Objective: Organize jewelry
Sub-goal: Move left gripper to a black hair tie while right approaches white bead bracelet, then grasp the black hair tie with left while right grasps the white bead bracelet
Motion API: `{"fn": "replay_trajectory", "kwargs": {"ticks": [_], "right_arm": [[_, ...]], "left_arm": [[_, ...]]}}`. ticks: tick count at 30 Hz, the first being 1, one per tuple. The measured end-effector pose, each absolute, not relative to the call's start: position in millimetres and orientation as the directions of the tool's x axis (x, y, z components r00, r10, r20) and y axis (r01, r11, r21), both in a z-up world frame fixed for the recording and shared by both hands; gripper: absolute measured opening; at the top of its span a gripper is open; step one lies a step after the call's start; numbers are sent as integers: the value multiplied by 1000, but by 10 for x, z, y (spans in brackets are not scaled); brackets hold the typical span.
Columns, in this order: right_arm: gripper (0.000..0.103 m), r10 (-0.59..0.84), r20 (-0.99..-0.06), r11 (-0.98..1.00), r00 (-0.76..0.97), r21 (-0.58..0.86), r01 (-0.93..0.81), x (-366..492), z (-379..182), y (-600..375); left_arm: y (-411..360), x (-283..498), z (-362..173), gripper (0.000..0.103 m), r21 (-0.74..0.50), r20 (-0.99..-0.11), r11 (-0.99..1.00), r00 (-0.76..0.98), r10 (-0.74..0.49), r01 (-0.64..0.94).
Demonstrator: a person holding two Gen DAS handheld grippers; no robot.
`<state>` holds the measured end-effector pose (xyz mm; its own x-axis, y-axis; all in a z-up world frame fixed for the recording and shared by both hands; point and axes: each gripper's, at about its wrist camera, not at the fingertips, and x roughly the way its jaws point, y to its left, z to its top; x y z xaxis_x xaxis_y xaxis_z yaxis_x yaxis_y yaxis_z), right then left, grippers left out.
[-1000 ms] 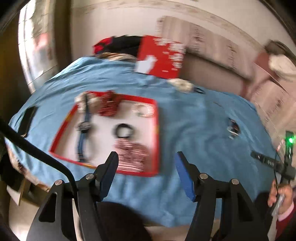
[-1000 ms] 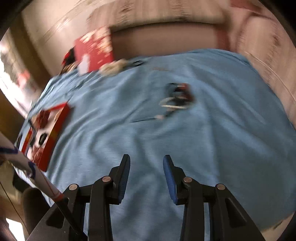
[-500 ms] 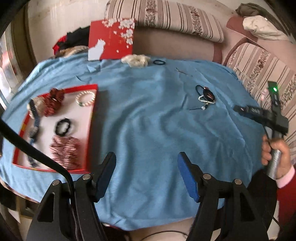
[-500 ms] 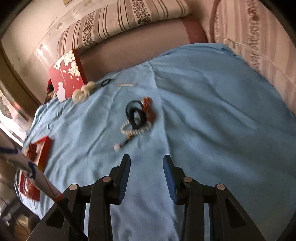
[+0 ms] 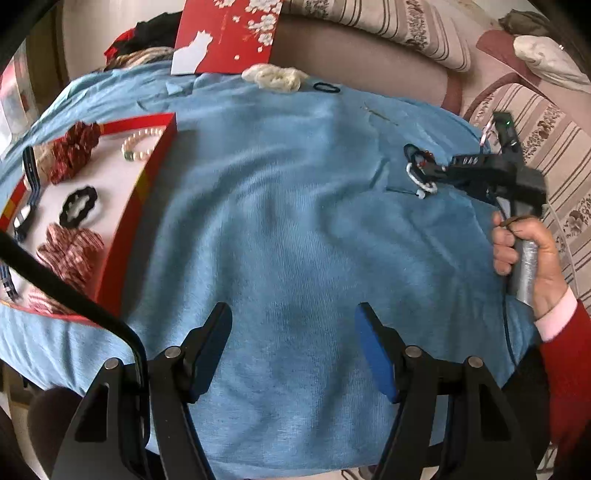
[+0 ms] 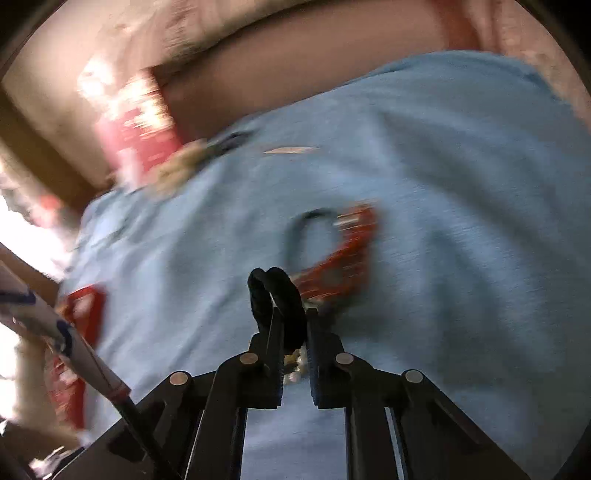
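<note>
Right gripper (image 6: 293, 325) has reached the jewelry, jaws clamped on black scrunchie (image 6: 275, 295); left gripper (image 5: 293, 345) jaws apart

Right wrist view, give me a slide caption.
Right gripper shut on a black hair tie above the blue cloth.

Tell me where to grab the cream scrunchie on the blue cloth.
Probably pinch the cream scrunchie across its near rim, coming from above on the open blue cloth side: it lies flat, the red card stands right behind it, and a thin black hair tie lies beside it.
</note>
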<state>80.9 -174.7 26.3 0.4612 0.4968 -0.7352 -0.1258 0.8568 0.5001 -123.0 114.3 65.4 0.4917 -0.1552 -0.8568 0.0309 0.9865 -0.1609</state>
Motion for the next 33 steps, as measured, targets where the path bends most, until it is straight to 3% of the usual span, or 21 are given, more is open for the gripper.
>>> {"fn": "replay_trajectory", "kwargs": {"ticks": [2,4,8,15,21,29,33], "right_arm": [[11,687,-625,722,370,642,-256,673,411,-1523],[11,774,-554,632,306,661,-403,451,640,-1266],[28,708,-624,705,331,590,-394,315,593,-1167],[28,675,-632,731,381,643,-229,415,442,-1614],[28,593,-664,785,455,603,-143,495,399,-1886],[28,518,-741,848,426,512,-141,635,227,-1704],[28,491,-743,867,455,468,-170,642,292,-1671]], "left_arm": [[1111,-1257,624,68,-158,-860,987,487,-152,30],[1074,-1305,618,68,-144,-862,989,485,-146,42],[1022,-1370,654,68,-105,-861,992,494,-123,63],[1052,-1177,752,68,-174,-855,984,490,-170,37],[955,-687,757,68,-274,-845,961,472,-252,21],[607,20,408,67,-344,-858,938,397,-326,27],[419,189,327,67,-289,-865,956,413,-286,57]]}}
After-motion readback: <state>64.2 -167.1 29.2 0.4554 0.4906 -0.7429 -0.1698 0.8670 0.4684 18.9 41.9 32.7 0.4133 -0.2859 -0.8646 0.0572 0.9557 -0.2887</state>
